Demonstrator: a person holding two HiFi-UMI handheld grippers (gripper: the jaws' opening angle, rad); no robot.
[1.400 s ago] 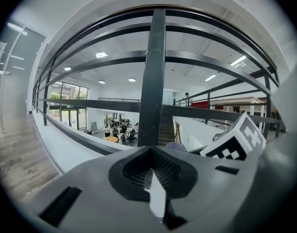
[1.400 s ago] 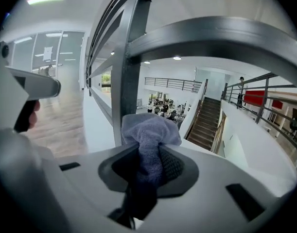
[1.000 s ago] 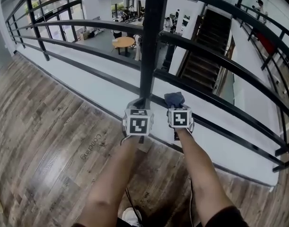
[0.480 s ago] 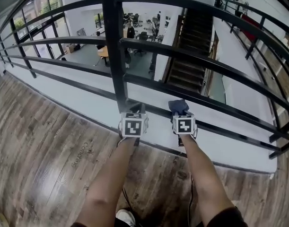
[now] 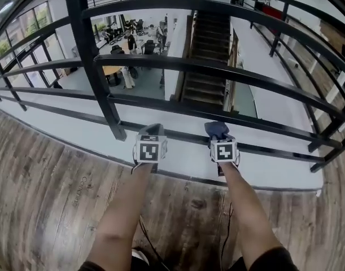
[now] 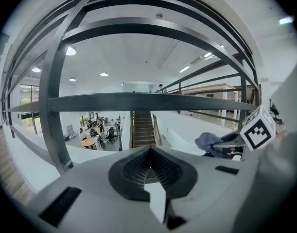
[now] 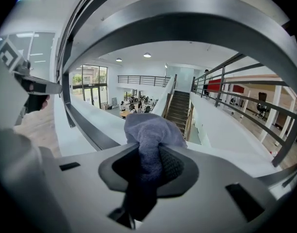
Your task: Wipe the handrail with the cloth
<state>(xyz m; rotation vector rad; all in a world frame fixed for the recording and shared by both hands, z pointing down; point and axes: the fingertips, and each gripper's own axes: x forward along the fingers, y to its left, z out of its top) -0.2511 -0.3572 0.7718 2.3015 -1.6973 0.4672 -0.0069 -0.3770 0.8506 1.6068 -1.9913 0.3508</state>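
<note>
Head view, lower centre: right hand-held gripper [image 5: 219,132] clamped on cloth [image 5: 215,127], left hand-held gripper [image 5: 151,131] closed, empty; press cloth flat along handrail [image 5: 183,135].

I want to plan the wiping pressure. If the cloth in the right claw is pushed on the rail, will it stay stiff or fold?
Probably it folds: the cloth bunches in soft creases beyond the right claw, so it looks floppy. It seems light, since a narrow pinch holds it up. Its fuzzy surface likely drags, not slips, on the rail.
</note>
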